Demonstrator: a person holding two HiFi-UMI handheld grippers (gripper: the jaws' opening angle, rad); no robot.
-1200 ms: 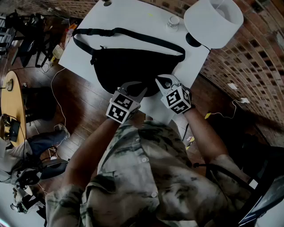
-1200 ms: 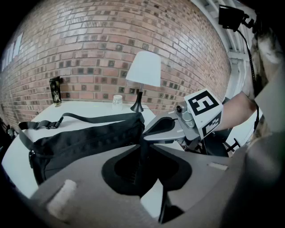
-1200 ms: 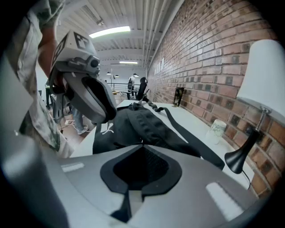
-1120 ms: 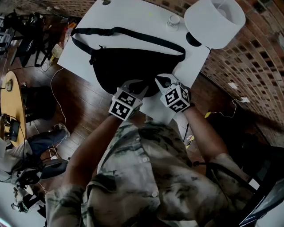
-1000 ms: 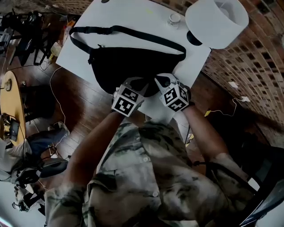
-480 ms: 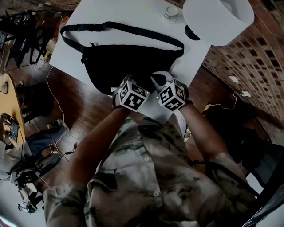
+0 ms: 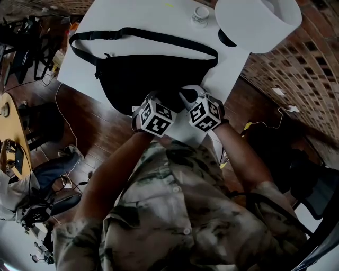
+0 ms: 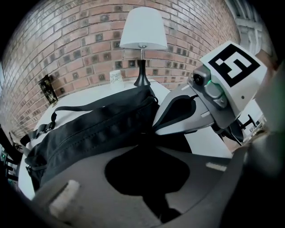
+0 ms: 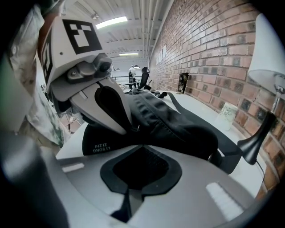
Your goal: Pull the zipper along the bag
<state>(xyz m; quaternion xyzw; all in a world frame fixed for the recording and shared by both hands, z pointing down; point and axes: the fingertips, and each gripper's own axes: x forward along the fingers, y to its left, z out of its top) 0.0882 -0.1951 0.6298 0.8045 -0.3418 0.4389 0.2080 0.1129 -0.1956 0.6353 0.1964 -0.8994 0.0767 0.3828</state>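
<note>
A black waist bag point(image 7: 153, 74) lies on the white table point(image 7: 127, 16), its strap point(image 7: 143, 34) arching along the far side. Both grippers sit at the bag's near edge, close together. My left gripper point(image 7: 154, 99) is shut, its tips pinching a small silver zipper pull point(image 9: 133, 128) on the bag point(image 9: 178, 124). My right gripper point(image 7: 184, 95) is shut on the bag's fabric next to it, where the right gripper's tips point(image 8: 154, 129) meet the bag point(image 8: 93, 129). In each own view the jaws meet in front: left gripper point(image 8: 147, 149), right gripper point(image 9: 141, 146).
A lamp with a white shade point(image 7: 258, 21) stands at the table's far right corner, a small jar point(image 7: 200, 15) beside it. A brick wall point(image 8: 89, 44) runs behind the table. The table's near edge drops to a wooden floor point(image 7: 90, 127) with cables.
My left gripper moved right and forward onto the bag's near edge, and its jaws went from spread to shut. The right gripper stayed at the bag's edge. The head view shifted slightly.
</note>
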